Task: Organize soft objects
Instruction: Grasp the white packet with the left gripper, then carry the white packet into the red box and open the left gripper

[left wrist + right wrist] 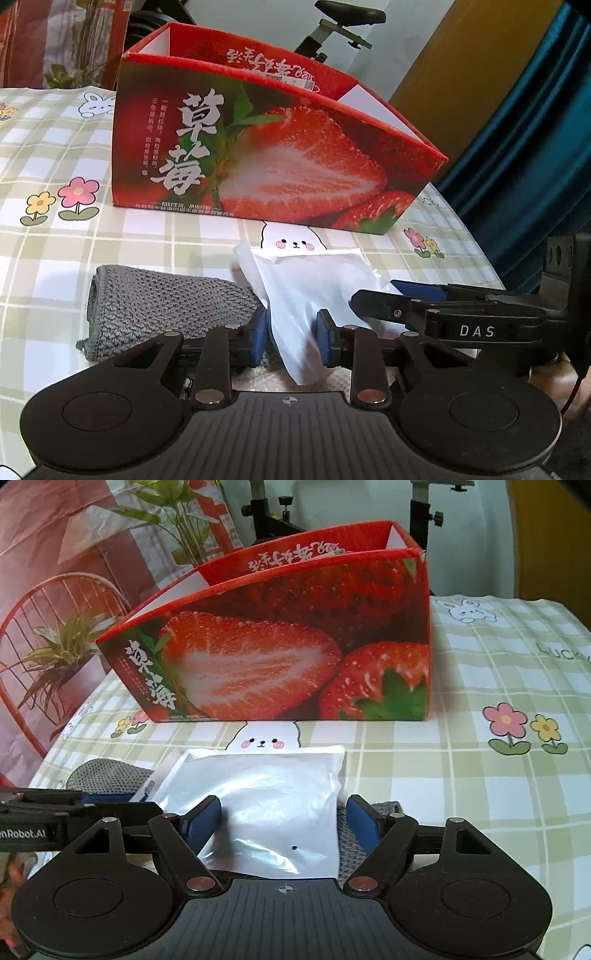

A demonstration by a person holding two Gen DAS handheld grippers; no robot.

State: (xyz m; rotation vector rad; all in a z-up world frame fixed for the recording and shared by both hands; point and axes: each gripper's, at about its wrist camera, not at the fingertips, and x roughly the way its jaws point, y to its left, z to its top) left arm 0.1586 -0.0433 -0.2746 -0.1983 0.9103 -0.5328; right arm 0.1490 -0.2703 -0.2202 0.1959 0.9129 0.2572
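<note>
A white plastic pouch point(314, 280) lies on a grey knitted cloth point(166, 310) in front of the open red strawberry box point(277, 155). My left gripper point(291, 338) is shut on the pouch's near corner, with both blue pads against it. In the right wrist view the same pouch point(258, 797) sits between the wide-apart pads of my right gripper point(284, 821), which is open; its right pad stands clear of the pouch's edge. The grey cloth point(103, 771) shows under the pouch. Each gripper appears in the other's view: the right gripper point(373, 291) and the left gripper point(122, 800).
The table point(480, 797) has a green-checked cloth with flower and rabbit prints. The strawberry box point(295, 646) stands just behind the pouch. A red wire chair point(44, 635) and potted plants stand past the table's left edge. A blue curtain point(535, 147) hangs to the right.
</note>
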